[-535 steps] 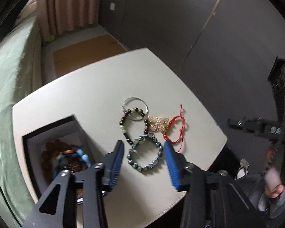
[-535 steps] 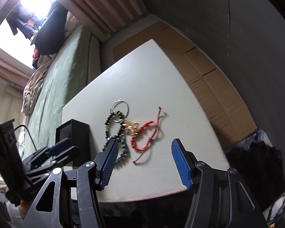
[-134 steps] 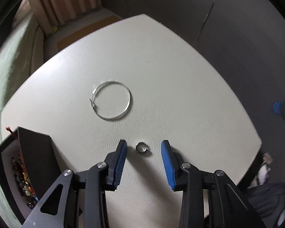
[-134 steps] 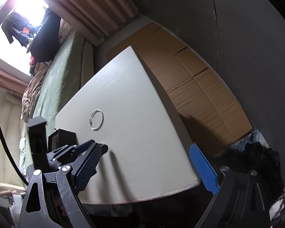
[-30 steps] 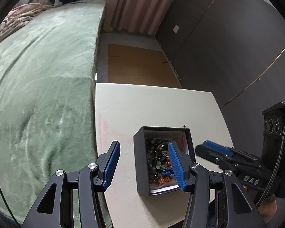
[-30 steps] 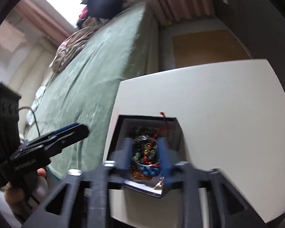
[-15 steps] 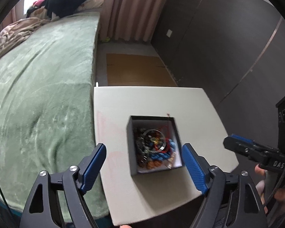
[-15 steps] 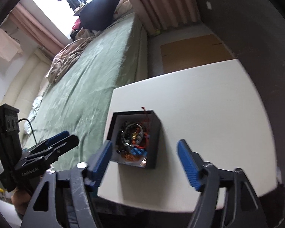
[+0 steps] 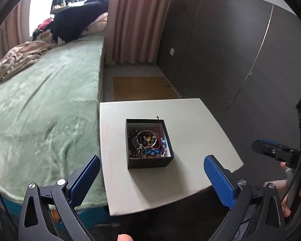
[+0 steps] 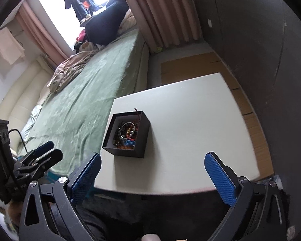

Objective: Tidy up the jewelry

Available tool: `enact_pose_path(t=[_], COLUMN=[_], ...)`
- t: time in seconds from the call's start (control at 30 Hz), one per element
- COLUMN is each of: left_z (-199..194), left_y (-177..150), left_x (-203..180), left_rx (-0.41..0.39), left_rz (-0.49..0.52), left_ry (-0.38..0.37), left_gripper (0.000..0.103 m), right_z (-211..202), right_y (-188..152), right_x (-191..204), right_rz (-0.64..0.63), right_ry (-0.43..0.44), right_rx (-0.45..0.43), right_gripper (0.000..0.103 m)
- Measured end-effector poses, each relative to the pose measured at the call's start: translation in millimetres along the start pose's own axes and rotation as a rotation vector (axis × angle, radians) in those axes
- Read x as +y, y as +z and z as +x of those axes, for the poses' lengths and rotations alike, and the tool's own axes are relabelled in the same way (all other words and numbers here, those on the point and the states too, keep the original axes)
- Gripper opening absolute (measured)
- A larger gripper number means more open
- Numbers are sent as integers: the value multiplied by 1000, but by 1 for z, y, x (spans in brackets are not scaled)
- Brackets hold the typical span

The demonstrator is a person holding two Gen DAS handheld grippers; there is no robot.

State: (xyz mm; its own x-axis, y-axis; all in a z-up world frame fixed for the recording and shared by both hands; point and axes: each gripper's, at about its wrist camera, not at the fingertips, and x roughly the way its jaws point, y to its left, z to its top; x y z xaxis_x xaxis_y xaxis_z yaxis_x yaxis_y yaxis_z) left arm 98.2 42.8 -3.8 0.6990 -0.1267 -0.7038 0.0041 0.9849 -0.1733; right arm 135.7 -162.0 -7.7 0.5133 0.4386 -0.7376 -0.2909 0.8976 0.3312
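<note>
A black open box (image 9: 148, 163) stands on the white table (image 9: 190, 120), nearer its left side. It holds a heap of jewelry (image 9: 147, 143): bead bracelets, a silver hoop, a red cord, blue beads. The box also shows in the right wrist view (image 10: 139, 141). My left gripper (image 9: 151, 178) is open and empty, held back above the table's near edge. My right gripper (image 10: 152, 175) is open and empty, also back over the near edge. Each gripper shows at the side of the other's view, the right one (image 9: 271, 150) and the left one (image 10: 42, 155).
A green bed (image 9: 40, 110) runs along the table's left side, with clothes piled at its far end. Dark wardrobe doors (image 9: 230, 50) stand to the right. Cardboard (image 9: 142, 88) lies on the floor beyond the table.
Both grippers have pulled back and up from the box and opened wider. The silver hoop and small ring, earlier on the table, are no longer there; a hoop lies in the box.
</note>
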Motion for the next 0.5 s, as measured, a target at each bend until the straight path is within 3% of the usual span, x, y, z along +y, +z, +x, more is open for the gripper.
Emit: enact_pose_path(t=[0.5], left_z=[-43], left_y=[-54], left_x=[-4], left_rx=[-113], left_rz=[19], left_ry=[88], left_gripper=[103], right_z=[-64], right_y=[-55], right_x=[-4], right_rz=[-76], right_ry=[-60], right_rx=[-128], right_gripper=[103])
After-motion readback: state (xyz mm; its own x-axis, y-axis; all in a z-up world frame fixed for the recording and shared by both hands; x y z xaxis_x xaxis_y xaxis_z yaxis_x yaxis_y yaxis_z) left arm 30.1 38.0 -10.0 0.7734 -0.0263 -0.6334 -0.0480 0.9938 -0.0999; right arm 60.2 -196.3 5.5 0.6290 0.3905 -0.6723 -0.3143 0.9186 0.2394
